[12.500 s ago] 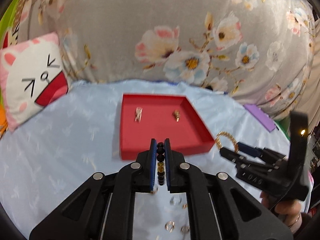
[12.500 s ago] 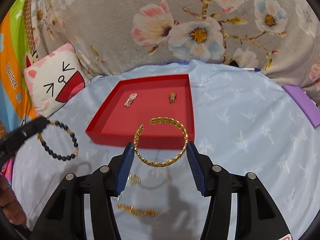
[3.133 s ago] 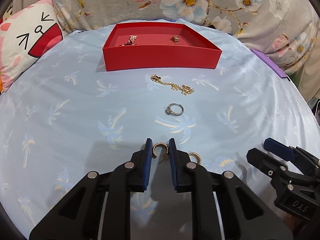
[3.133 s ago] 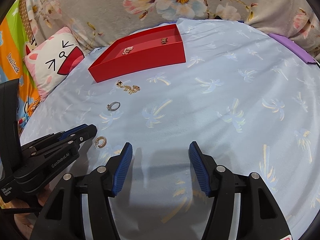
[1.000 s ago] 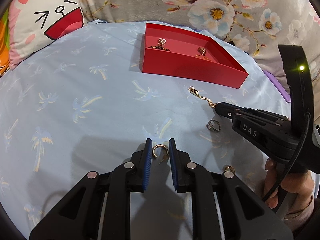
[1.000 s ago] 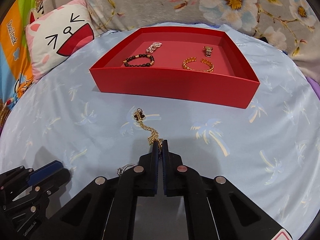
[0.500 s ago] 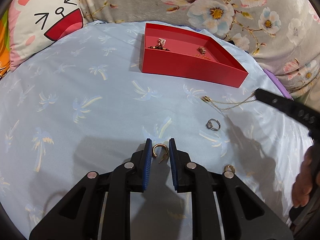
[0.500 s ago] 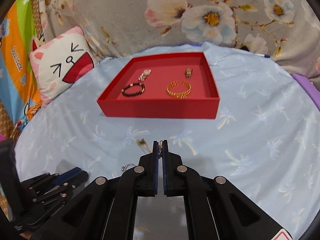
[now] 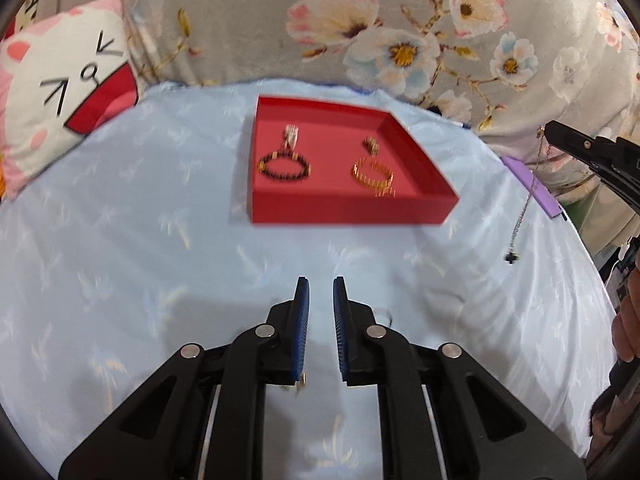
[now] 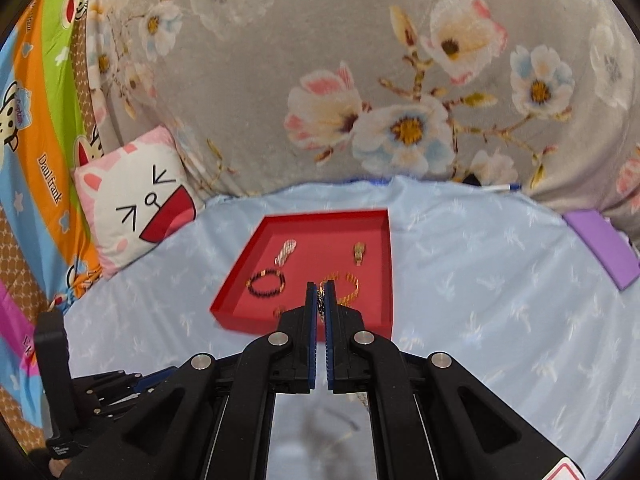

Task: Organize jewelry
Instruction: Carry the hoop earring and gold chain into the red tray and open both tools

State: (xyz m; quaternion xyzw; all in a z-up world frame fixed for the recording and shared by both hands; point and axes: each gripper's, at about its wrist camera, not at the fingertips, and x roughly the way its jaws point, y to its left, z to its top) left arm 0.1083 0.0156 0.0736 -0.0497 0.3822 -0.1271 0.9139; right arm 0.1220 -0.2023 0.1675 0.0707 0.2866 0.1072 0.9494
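The red tray [image 9: 348,214] sits at the far middle of the pale blue cloth. It holds a black bead bracelet [image 9: 284,168], a gold bangle [image 9: 372,174] and two small gold pieces. My right gripper [image 10: 320,290] is shut on a thin gold chain [image 9: 528,200], which hangs free at the right with a dark pendant [image 9: 511,258] at its end. It is high over the tray's near rim [image 10: 304,326]. My left gripper [image 9: 319,284] is raised above the cloth, its jaws closing with nothing between the tips. A small gold piece [image 9: 302,380] shows low in the gap; I cannot tell if it is caught.
A ring [image 9: 385,314] lies on the cloth, half hidden behind my left gripper's right finger. A cat-face pillow [image 9: 60,100] lies at the far left and a purple pad [image 10: 604,248] at the far right. Floral fabric rises behind. A person's hand [image 9: 626,332] shows at the right edge.
Both grippers have risen. The chain has left the cloth and now hangs from the right gripper. The gold hoop no longer sits between the left tips, and that gap is narrower.
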